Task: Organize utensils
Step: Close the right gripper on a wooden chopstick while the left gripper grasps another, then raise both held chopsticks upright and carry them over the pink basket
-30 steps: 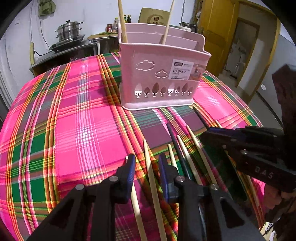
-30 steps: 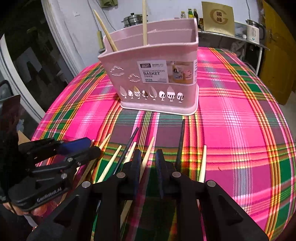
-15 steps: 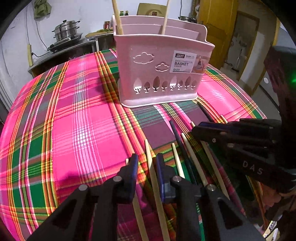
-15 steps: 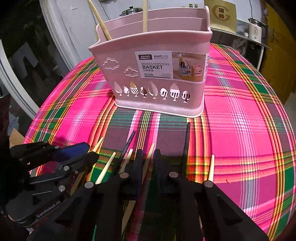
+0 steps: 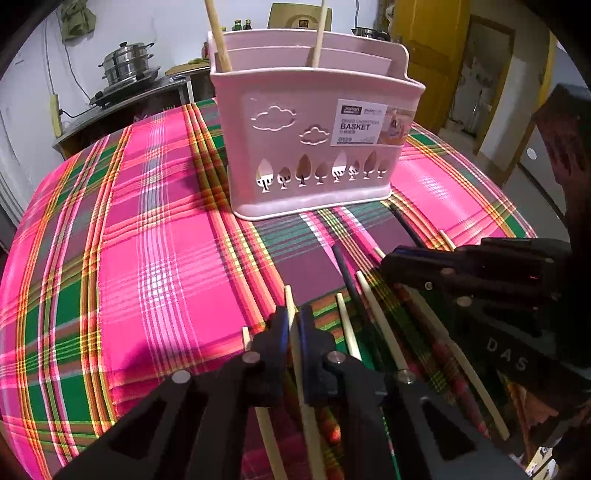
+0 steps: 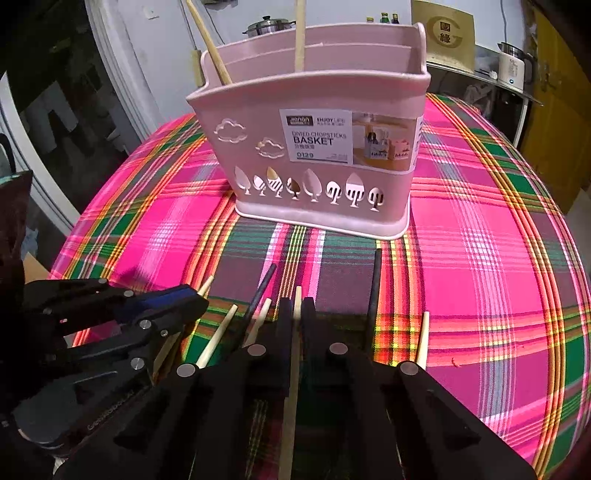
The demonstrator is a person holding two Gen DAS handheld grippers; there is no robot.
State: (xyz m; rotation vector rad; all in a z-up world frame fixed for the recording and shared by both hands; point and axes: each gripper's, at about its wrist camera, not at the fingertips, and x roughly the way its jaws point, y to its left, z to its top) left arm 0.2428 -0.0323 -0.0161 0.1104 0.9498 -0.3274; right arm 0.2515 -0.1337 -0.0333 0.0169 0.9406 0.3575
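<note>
Nearest to us, our left gripper (image 5: 291,328) is clamped on a pale wooden chopstick (image 5: 289,301) whose tip pokes out just past the blue-lined pads, low over the tablecloth. Our right gripper (image 6: 296,314) is likewise pinched tight on a second pale chopstick (image 6: 297,297), its shaft running back between the black fingers. In the right wrist view the left gripper sits just to the left, close beside ours.

Around both tools, loose chopsticks lie fanned on the pink, green and orange plaid tablecloth (image 6: 480,258): several light wooden ones (image 6: 218,338) and two black ones (image 6: 373,291), all pointing roughly toward the far side of the table.

Beyond them stands the pink plastic chopstick basket (image 6: 317,122), upright on the cloth, its front wall cut with clouds and small trees and carrying a label reading BASKET. We see inner dividers, and two light chopsticks (image 6: 300,35) already stand in it, one leaning at the left end, one nearly upright toward the middle.

Farther off, a steel pot (image 5: 127,62) sits on a counter against the wall.
</note>
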